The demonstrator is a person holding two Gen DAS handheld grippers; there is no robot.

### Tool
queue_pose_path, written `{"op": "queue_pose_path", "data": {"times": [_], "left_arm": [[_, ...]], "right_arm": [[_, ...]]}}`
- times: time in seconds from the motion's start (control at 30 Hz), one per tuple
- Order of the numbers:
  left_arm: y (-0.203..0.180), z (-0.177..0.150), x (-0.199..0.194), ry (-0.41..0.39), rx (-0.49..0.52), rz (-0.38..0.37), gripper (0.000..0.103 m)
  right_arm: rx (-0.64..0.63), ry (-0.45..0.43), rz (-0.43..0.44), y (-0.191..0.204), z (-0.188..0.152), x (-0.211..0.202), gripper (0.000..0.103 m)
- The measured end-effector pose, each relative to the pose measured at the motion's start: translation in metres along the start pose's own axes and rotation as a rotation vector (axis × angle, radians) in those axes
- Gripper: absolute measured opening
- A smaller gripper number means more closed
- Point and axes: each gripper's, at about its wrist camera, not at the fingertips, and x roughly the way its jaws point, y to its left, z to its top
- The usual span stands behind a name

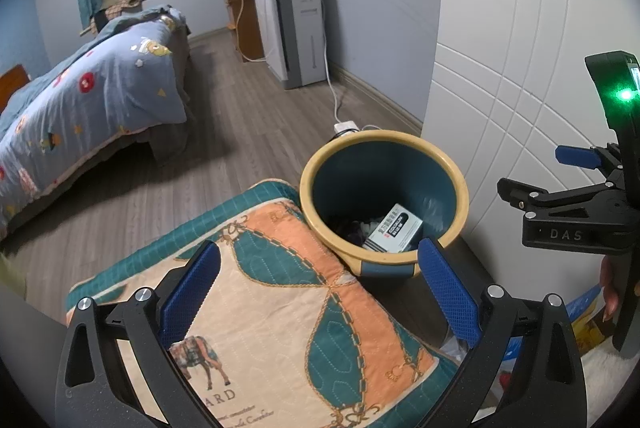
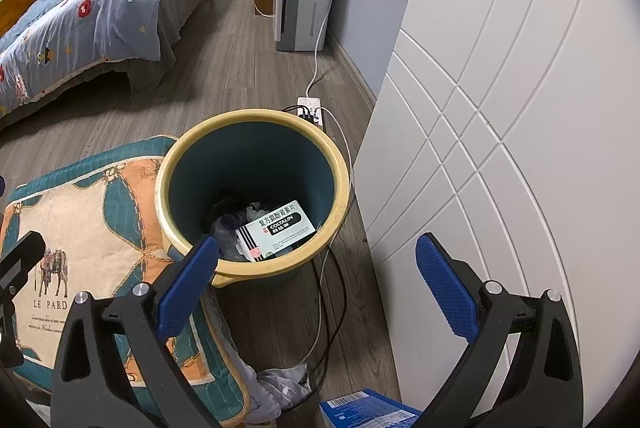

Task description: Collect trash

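A round bin (image 1: 456, 216) (image 2: 340, 164) with a yellow rim and dark teal inside stands on the wood floor beside a white cabinet. Inside it lies a white and black medicine box (image 1: 394, 228) (image 2: 276, 228) on top of dark crumpled scraps. My left gripper (image 1: 320, 288) is open above a patterned cushion (image 1: 260, 308), just short of the bin. My right gripper (image 2: 316, 268) is open too, hovering over the bin's near rim with nothing between its fingers. The right gripper's body (image 1: 576, 216) shows at the right of the left wrist view. A blue box (image 2: 368, 412) lies on the floor below.
The cushion (image 2: 80, 228) presses against the bin's left side. White cabinet doors (image 2: 500, 148) rise on the right. A power strip (image 2: 310, 108) and cables trail behind and beside the bin. A bed (image 1: 80, 100) stands at the left, an air purifier (image 1: 292, 28) by the far wall.
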Motion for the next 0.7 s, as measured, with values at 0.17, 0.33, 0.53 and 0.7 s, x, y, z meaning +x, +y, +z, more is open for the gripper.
{"op": "queue_pose_path", "data": {"times": [0.17, 0.33, 0.53, 0.7], "left_arm": [[0.0002, -0.0001, -0.0001, -0.001, -0.002, -0.001, 0.098], [-0.0002, 0.0000, 0.0001, 0.002, -0.002, -0.001, 0.098], [0.0006, -0.0005, -0.0003, 0.003, -0.001, -0.002, 0.098], [0.0004, -0.0024, -0.0006, -0.002, 0.011, 0.004, 0.098]], "right_arm": [[-0.010, 0.002, -0.002, 0.0012, 0.0000, 0.0008, 0.097], [-0.014, 0.004, -0.004, 0.0011, -0.0003, 0.0009, 0.097], [-0.020, 0.007, -0.003, 0.0019, 0.0002, 0.0020, 0.097], [-0.030, 0.007, -0.005, 0.0028, 0.0005, 0.0023, 0.097]]}}
